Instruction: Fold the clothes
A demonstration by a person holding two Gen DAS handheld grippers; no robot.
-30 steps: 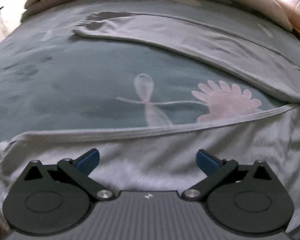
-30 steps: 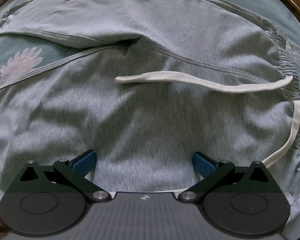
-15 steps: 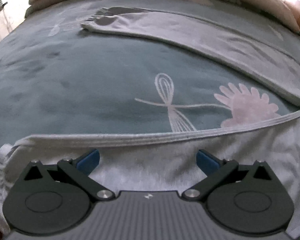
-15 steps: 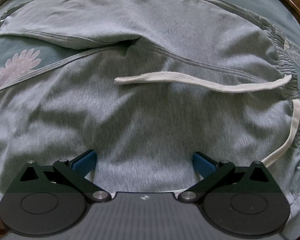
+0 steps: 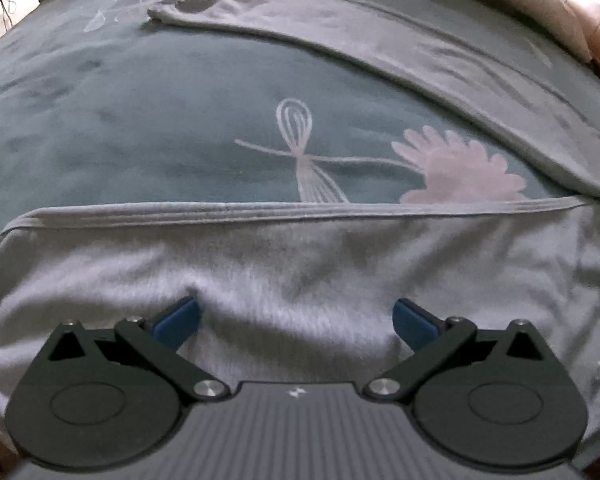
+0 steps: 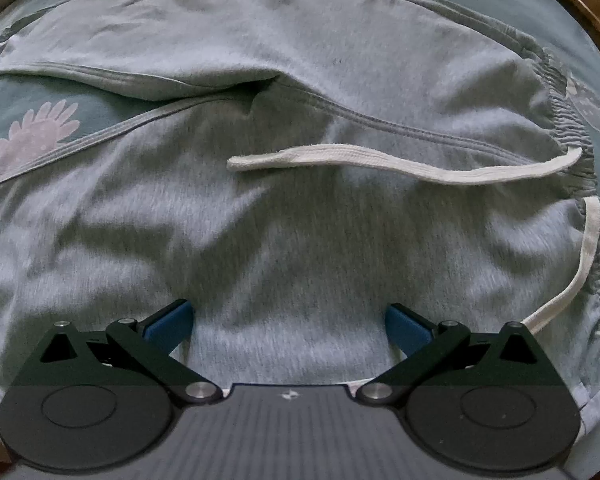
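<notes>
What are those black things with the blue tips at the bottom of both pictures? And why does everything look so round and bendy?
Those are tongs that a person holds, one in each hand. A small camera on each looks forward along it, and its wide lens bends the picture. One picture is from the left tongs, the other from the right tongs. Both are wide open and hold nothing. Under them lie grey sweatpants, spread flat on a teal blanket with a pink flower on it. The white string is the drawstring at the waistband. The left picture shows the two legs lying apart.
</notes>
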